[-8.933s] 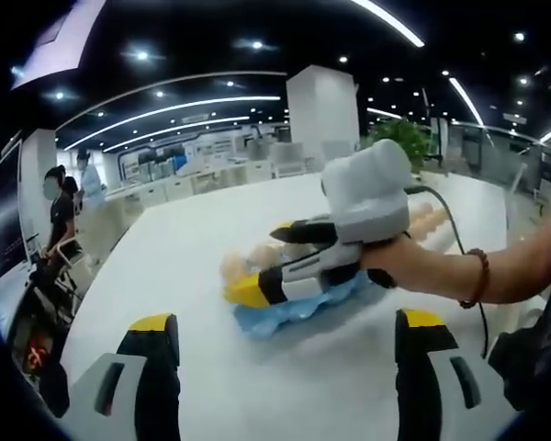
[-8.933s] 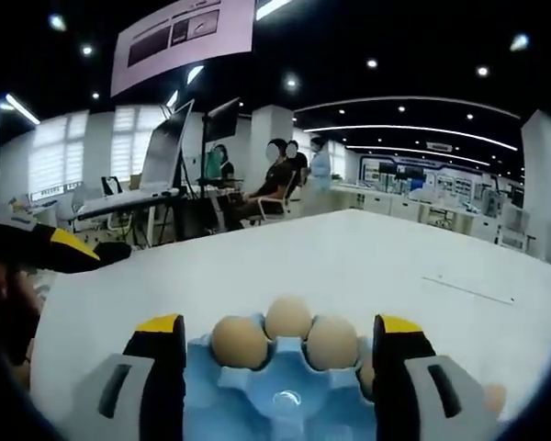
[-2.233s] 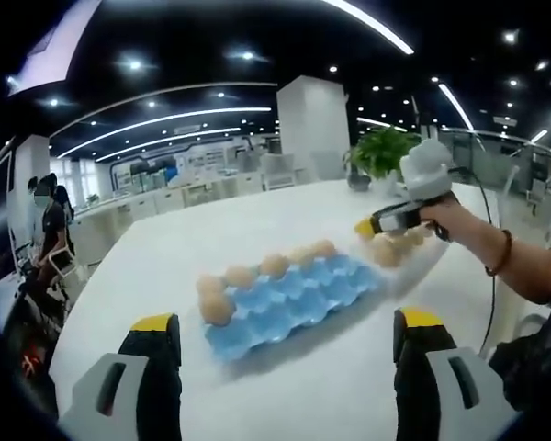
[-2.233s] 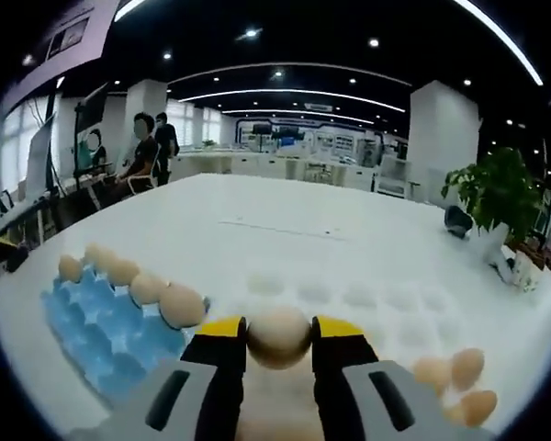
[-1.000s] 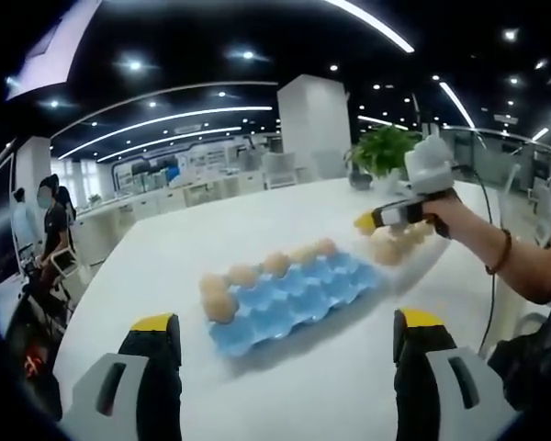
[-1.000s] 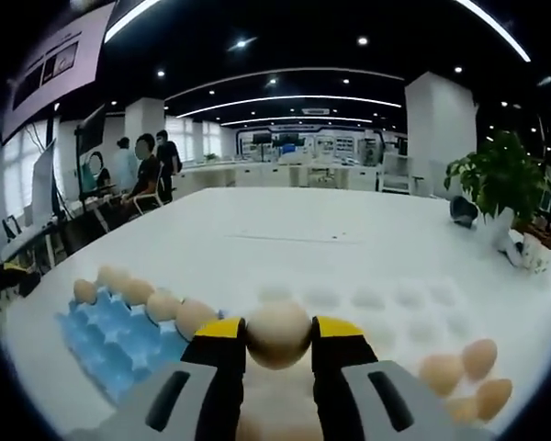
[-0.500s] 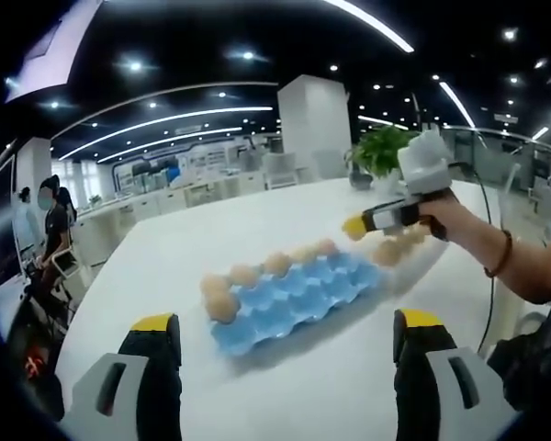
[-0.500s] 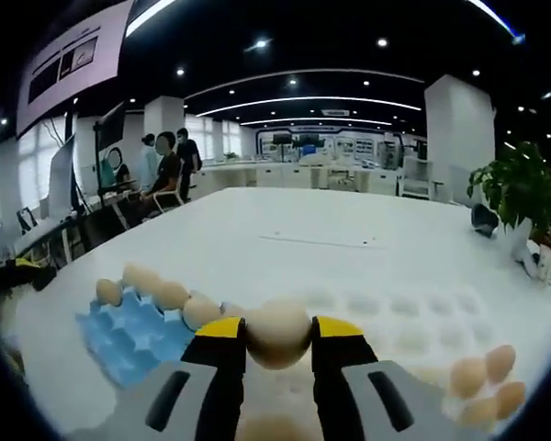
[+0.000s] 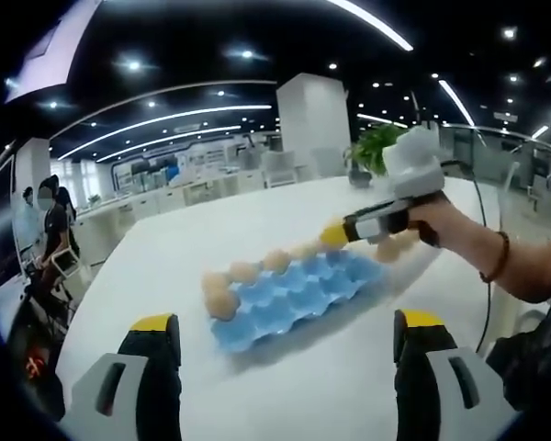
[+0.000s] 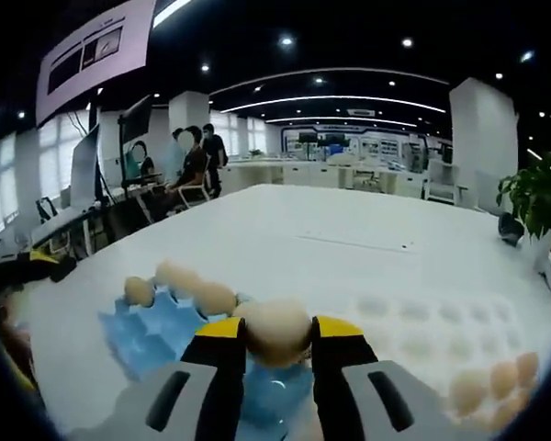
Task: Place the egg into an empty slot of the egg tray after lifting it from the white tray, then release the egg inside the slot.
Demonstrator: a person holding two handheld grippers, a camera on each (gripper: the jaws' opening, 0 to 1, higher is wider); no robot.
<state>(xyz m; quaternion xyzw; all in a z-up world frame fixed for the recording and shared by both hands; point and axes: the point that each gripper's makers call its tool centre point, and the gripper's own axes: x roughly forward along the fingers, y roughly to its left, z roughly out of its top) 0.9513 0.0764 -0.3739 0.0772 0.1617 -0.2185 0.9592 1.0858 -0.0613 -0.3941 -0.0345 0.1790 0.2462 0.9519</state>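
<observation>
A blue egg tray (image 9: pixel 298 296) lies on the white table, with several tan eggs (image 9: pixel 243 272) along its far and left edge. My right gripper (image 10: pixel 277 328) is shut on a tan egg (image 10: pixel 275 340) and hovers above the near corner of the blue egg tray (image 10: pixel 151 338). In the left gripper view the right gripper (image 9: pixel 344 231) comes in from the right, held by a hand, with its yellow tips over the tray's far right end. The white tray (image 10: pixel 422 326) lies to the right with several eggs (image 10: pixel 496 381). My left gripper (image 9: pixel 285 323) stands open with nothing between its jaws, short of the blue tray.
The table (image 9: pixel 211 230) is wide and white. A potted plant (image 10: pixel 533 197) stands at its far end. People sit at desks (image 10: pixel 188 175) beyond the table, and more stand at the left (image 9: pixel 50 216). A person's arm with a bead bracelet (image 9: pixel 496 266) reaches in from the right.
My right gripper has carried the egg from above the white tray leftward over the blue egg tray. The left gripper has stayed still and open.
</observation>
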